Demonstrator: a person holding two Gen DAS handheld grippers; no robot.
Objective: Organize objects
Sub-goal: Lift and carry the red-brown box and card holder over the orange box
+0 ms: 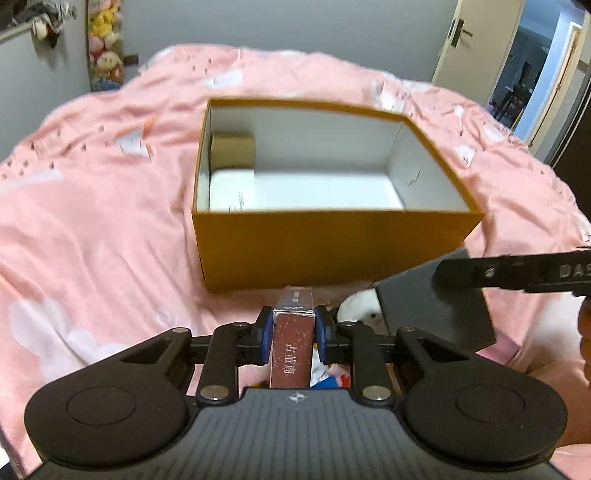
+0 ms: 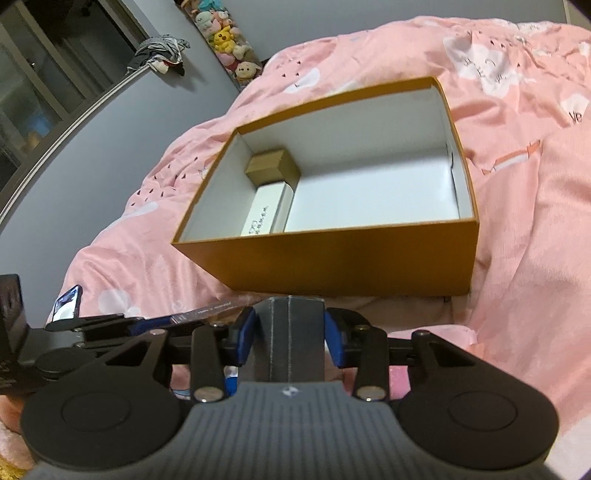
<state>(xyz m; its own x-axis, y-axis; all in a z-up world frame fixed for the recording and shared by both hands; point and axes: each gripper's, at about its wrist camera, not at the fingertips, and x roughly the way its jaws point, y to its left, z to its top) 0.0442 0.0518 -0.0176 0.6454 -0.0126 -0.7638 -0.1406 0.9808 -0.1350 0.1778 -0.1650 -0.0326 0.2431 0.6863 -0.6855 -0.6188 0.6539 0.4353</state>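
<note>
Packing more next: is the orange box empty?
No. The orange box holds a brown carton and white carton along one wall.

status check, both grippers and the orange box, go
Left gripper shut on red box. Right gripper shut on grey box. Orange box open ahead, two small boxes inside. Path clear.

Bed: pink quilt [image 1: 110, 221] with white cloud prints, rumpled, filling most of both views.
Wall: plain grey wall [image 1: 295, 33] beyond the quilt's far edge.
Door: pale open door [image 1: 476, 40] right of the quilt, a lit room past it.
Toys: hanging column of plush toys [image 2: 225, 40] on the wall.
Rail: curved metal rail [image 2: 66, 129] left of the quilt, grey clothing [image 2: 162, 51] draped on it.
</note>
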